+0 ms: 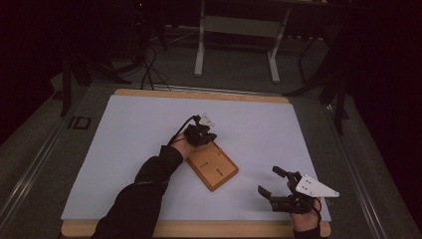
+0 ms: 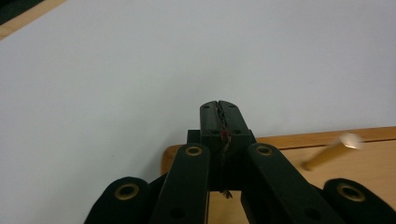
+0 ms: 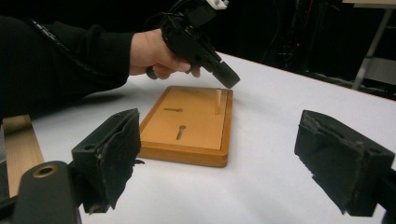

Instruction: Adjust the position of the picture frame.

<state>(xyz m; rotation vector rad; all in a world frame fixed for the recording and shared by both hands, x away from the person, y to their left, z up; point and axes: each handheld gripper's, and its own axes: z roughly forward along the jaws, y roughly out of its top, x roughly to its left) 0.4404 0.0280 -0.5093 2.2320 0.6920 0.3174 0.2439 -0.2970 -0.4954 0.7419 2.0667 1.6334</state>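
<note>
Left gripper [image 1: 208,135]: jaws pressed together, nothing visible between the pads; it hovers at the far corner of the wooden board [image 1: 213,166].
Right gripper [image 1: 276,183]: jaws standing wide apart, holding nothing, on the white sheet [image 1: 139,149] to the right of the board and well apart from it.
Wooden board: lies flat and turned at an angle near the sheet's middle, with one peg [image 3: 218,101] standing upright at its far end.
Left gripper view: the shut tips [image 2: 219,116] over bare sheet just past the board's edge, the peg [image 2: 327,154] blurred to one side.
Right gripper view: two empty slots [image 3: 180,132] in the board's top, and the left gripper's tip [image 3: 228,77] just above the peg, whether touching cannot be told.
</note>
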